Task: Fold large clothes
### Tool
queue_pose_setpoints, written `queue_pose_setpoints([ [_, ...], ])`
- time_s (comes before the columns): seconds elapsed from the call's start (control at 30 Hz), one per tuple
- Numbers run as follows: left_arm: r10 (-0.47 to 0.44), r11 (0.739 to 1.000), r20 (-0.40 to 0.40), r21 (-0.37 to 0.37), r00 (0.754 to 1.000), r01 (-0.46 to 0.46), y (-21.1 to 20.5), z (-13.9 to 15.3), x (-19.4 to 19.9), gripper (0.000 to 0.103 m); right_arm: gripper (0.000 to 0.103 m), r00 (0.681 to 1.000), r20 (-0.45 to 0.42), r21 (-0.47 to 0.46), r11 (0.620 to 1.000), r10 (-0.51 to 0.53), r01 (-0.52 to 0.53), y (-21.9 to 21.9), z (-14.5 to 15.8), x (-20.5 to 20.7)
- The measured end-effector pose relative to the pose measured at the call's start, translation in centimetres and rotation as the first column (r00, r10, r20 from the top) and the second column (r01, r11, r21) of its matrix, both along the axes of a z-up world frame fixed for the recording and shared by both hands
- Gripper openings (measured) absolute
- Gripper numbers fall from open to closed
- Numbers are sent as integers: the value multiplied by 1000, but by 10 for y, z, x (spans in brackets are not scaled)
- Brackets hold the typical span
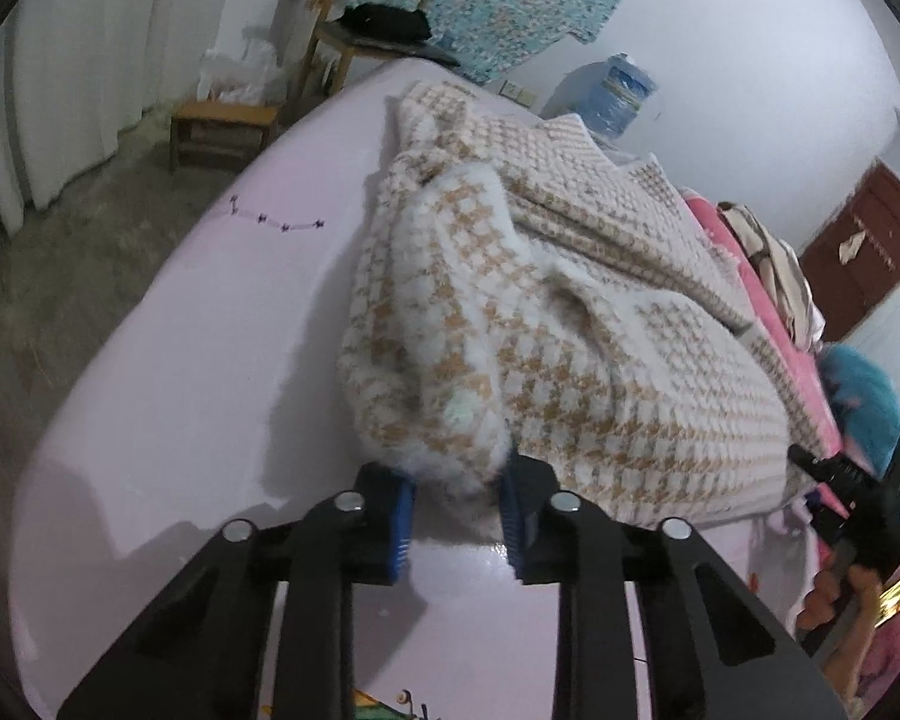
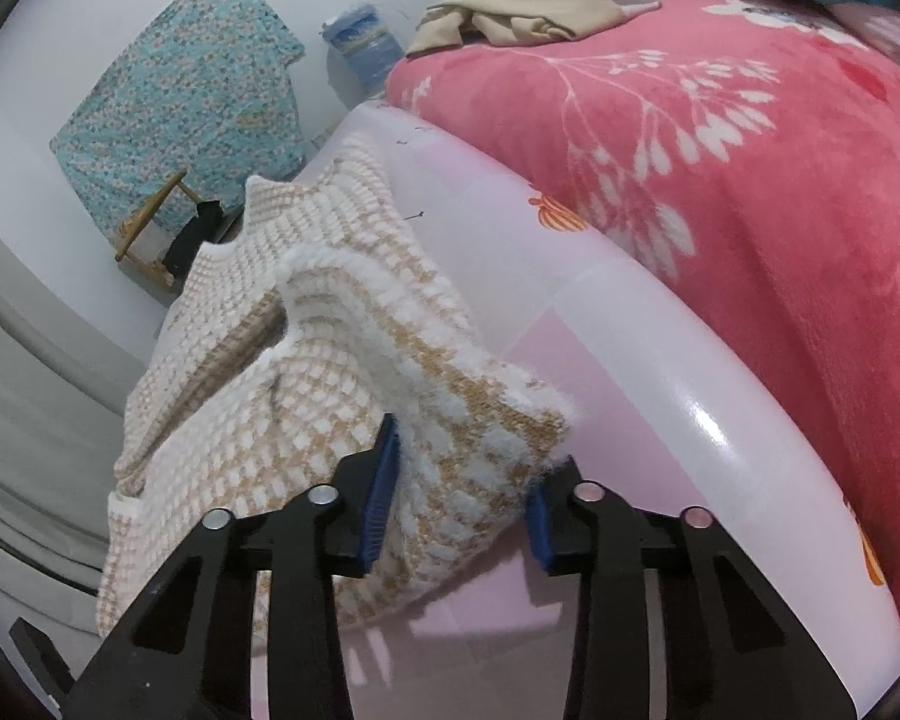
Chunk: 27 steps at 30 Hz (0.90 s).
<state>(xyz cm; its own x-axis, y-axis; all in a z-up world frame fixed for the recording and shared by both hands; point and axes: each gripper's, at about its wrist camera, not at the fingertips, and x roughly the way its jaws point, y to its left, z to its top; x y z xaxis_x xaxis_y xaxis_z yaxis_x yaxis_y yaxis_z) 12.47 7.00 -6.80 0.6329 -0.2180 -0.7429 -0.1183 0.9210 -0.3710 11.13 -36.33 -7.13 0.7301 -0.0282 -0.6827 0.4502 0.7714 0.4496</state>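
A large fuzzy white and tan houndstooth garment point(image 1: 540, 312) lies bunched on a glossy pale pink table point(image 1: 180, 372). My left gripper point(image 1: 457, 519) has its blue pads on either side of a fuzzy fold at the garment's near edge, jaws partly apart. My right gripper point(image 2: 459, 498) straddles a corner of the same garment point(image 2: 342, 360), which is lifted off the table point(image 2: 660, 396) between the blue pads. The right gripper also shows in the left wrist view point(image 1: 840, 492), held by a hand at the garment's right side.
A pink floral blanket point(image 2: 750, 180) covers the bed beside the table, with beige and white clothes point(image 2: 540, 6) piled on it. A wooden stool point(image 1: 222, 126), a wooden chair point(image 1: 360, 42), a blue water jug point(image 1: 618, 90) and a teal cloth on the wall point(image 2: 186, 96) stand beyond.
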Motion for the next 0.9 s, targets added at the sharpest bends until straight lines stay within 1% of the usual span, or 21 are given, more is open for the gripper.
queue_pose_setpoints([
  [0.07, -16, 999, 18, 39, 1000, 16, -4, 3, -2, 16, 20, 1000, -4, -2, 1000, 9, -9, 1, 0, 2],
  [0.1, -26, 998, 30, 62, 999, 24, -6, 6, -3, 15, 18, 1000, -4, 0, 1000, 14, -14, 1, 0, 3],
  [0.13, -34, 996, 44, 80, 998, 31, -7, 9, -4, 14, 14, 1000, -1, 0, 1000, 18, -18, 2, 1, 3],
  [0.17, -41, 995, 56, 93, 998, 36, -9, 11, -5, 14, 11, 1000, 8, -2, 1000, 24, -24, 3, 3, 1],
  [0.23, -52, 993, 74, 109, 996, 44, -8, 15, -5, 13, 8, 999, 25, -10, 999, 32, -32, 6, 9, -3],
  [0.33, -59, 992, 90, 120, 994, 48, -6, 18, -7, 12, 7, 998, 53, -25, 999, 44, -43, 14, 20, -12],
  [0.47, -32, 990, 109, 140, 994, 17, 3, 23, -7, 11, 7, 993, 82, -14, 997, 79, -78, 29, 32, -29],
  [0.53, -16, 991, 113, 131, 994, 1, 12, 23, -8, 11, 7, 992, 86, 3, 995, 94, -95, 37, 33, -38],
  [0.63, -14, 991, 121, 136, 993, -3, 21, 25, -11, 10, 7, 991, 81, 18, 994, 108, -110, 44, 31, -47],
  [0.73, -41, 989, 137, 148, 990, 21, 20, 31, -18, 10, 7, 991, 75, 19, 994, 110, -112, 42, 30, -53],
  [0.8, -64, 988, 144, 152, 987, 42, 16, 36, -22, 9, 6, 992, 80, 34, 994, 99, -101, 33, 29, -52],
  [0.9, -115, 983, 141, 159, 983, 92, 7, 43, -31, 9, 6, 993, 82, 27, 996, 81, -84, 25, 32, -57],
])
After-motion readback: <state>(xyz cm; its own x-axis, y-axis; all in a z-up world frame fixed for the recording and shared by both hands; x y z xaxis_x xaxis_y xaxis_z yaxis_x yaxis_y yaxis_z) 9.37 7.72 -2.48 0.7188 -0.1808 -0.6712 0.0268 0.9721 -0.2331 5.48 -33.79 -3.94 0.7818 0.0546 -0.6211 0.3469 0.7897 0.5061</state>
